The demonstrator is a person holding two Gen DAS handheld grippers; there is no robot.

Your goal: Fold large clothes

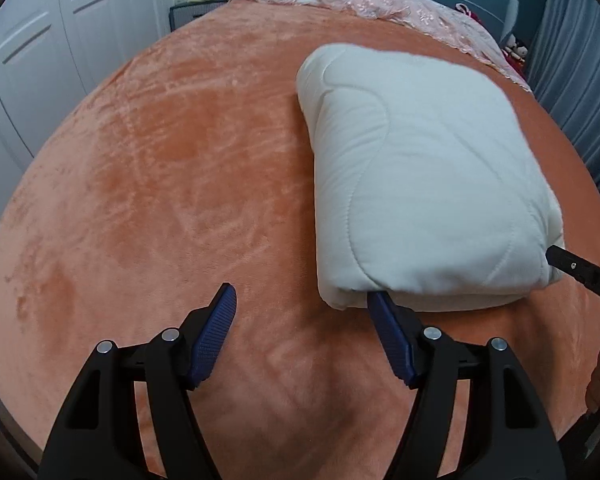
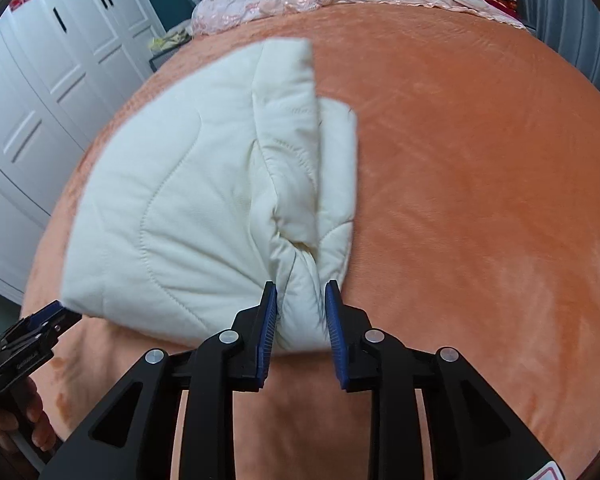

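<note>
Fingers of right gripper (image 2: pixel 300 312) pinch near corner of folded quilt (image 2: pixel 204 184); left gripper (image 1: pixel 302 336) open, one finger tucked under near edge; long axis runs away.

Left gripper (image 1: pixel 302 300): right fingertip tucked out of sight under the folded white quilt's (image 1: pixel 420 168) near edge. Right gripper (image 1: pixel 580 272) cut off at the frame's right edge. Quilt's far corner (image 2: pixel 288 56) motion-blurred; gathered end hidden between the right gripper's (image 2: pixel 300 312) pads.

Soft, even indoor light fills both fisheye views, without glare. The edges bend strongly and darken into black corners. The folded cream quilted garment (image 2: pixel 204 208) shows slight motion blur and casts faint shadows on the orange plush bed cover (image 1: pixel 148 184).
</note>
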